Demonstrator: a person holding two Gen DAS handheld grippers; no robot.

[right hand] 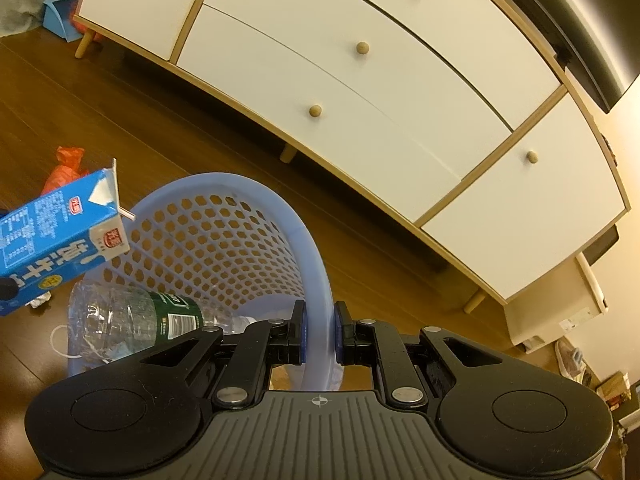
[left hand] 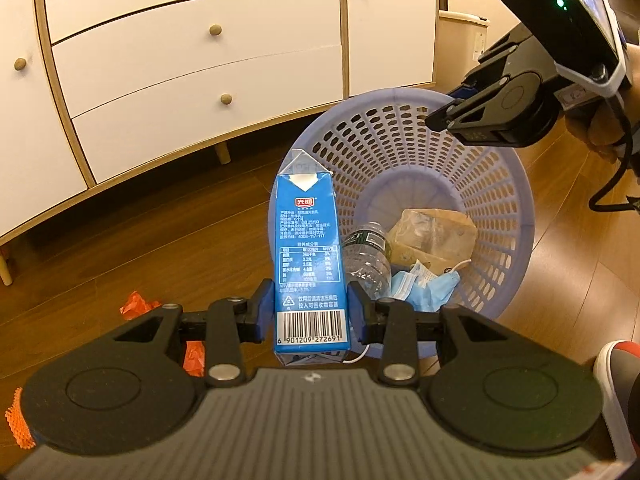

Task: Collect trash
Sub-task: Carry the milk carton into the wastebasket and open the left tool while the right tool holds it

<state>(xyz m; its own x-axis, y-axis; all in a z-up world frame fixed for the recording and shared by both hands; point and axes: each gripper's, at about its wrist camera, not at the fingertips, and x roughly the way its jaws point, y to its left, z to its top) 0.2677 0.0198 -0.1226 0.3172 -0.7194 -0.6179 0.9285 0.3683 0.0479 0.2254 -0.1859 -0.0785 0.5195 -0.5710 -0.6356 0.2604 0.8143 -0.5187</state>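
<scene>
My left gripper [left hand: 311,312] is shut on a blue milk carton [left hand: 306,256], held just over the near rim of the lilac mesh basket [left hand: 504,184]. Inside the basket lie a clear plastic bottle [left hand: 366,256], a brown paper bag [left hand: 434,236] and a blue face mask [left hand: 428,288]. My right gripper [right hand: 320,334] is shut on the basket rim [right hand: 316,240], which tilts the basket; the left wrist view shows that gripper [left hand: 448,114] at the far rim. From the right wrist view the carton [right hand: 56,236] hangs at the left, above the bottle [right hand: 132,314].
Orange plastic scraps [left hand: 138,304] lie on the wooden floor left of the basket, seen again as orange scraps [right hand: 66,168]. A white chest of drawers [left hand: 192,68] on wooden legs stands behind. A white bin [left hand: 462,48] sits at its right end. A person's shoe [left hand: 614,364] is at the right.
</scene>
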